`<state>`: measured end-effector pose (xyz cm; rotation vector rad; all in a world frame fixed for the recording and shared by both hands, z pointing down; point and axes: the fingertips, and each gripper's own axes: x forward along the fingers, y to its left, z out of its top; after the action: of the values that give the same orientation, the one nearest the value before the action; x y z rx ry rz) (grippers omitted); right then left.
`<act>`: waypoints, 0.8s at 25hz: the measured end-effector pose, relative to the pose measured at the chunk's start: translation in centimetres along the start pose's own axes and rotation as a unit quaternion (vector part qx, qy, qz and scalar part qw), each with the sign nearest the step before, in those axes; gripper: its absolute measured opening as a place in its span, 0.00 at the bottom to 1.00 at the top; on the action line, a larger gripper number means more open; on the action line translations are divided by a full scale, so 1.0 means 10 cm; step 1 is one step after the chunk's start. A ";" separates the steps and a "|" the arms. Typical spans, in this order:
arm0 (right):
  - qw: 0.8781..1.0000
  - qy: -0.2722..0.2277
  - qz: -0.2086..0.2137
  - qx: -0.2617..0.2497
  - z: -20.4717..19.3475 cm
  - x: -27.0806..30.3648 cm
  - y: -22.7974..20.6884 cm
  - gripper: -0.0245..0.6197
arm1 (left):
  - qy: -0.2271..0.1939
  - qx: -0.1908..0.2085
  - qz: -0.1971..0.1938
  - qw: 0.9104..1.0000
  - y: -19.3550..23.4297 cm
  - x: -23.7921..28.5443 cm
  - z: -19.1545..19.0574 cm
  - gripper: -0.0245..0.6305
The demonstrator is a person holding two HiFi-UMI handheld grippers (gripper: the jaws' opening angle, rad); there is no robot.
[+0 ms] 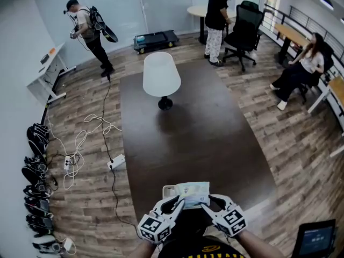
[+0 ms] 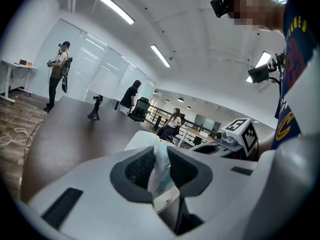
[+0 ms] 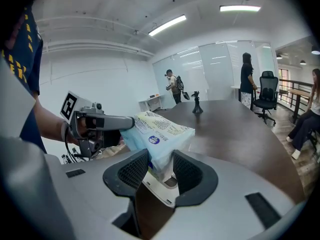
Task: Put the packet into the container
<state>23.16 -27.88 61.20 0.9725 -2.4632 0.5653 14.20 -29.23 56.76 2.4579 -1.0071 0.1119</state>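
Left gripper [image 2: 161,156]: I see its jaws clamped on one thin edge of the packet [image 2: 160,170], which stands pinched upright between the pads.
Right gripper [image 3: 161,160]: its jaws are clamped on the opposite end of the packet; across from it, the left gripper's tips bite the far end.
Packet: pale blue and white, with small print and a round blue mark. It is held off the surface between the two grippers, roughly level in the head view.
Container [image 1: 168,190]: white and low, on the near end of the surface. The packet hangs over it and covers most of it in the head view. I cannot tell whether the two touch.
Surface [image 1: 204,133]: long, dark brown, and mostly bare.
Stand [image 1: 165,104]: small and dark, well apart from the container, toward the far end of the surface.
Floor [image 1: 80,198]: wood planks, with white cables [image 1: 80,144] looped to the left of the surface.
People: one stands with a backpack [image 1: 88,34] at the far left, one stands by an office chair [image 1: 244,31], and one sits at the right [image 1: 301,71].
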 end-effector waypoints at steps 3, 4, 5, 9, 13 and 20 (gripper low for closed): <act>1.000 0.010 0.001 0.001 -0.08 0.04 -0.03 0.29 | 0.007 0.006 -0.004 1.000 0.01 0.03 -0.05 0.14; 1.000 0.012 0.001 0.001 -0.10 0.05 -0.04 0.29 | 0.010 0.009 -0.006 1.000 0.01 0.04 -0.06 0.14; 1.000 0.015 0.002 0.000 -0.13 0.06 -0.05 0.29 | 0.013 0.011 -0.007 1.000 0.01 0.05 -0.08 0.14; 1.000 0.019 0.003 0.002 -0.14 0.13 -0.03 0.29 | 0.023 0.001 -0.011 1.000 0.07 0.04 -0.15 0.14; 1.000 0.026 0.004 0.004 -0.18 0.17 -0.01 0.29 | 0.035 -0.011 -0.015 0.999 0.12 0.04 -0.25 0.14; 0.999 0.040 0.004 -0.004 -0.29 0.26 -0.05 0.29 | 0.062 0.006 -0.022 0.998 0.20 0.08 -0.41 0.15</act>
<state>22.49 -28.12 65.11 0.9200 -2.3971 0.5837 13.83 -29.04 61.39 2.4485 -0.9023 0.2529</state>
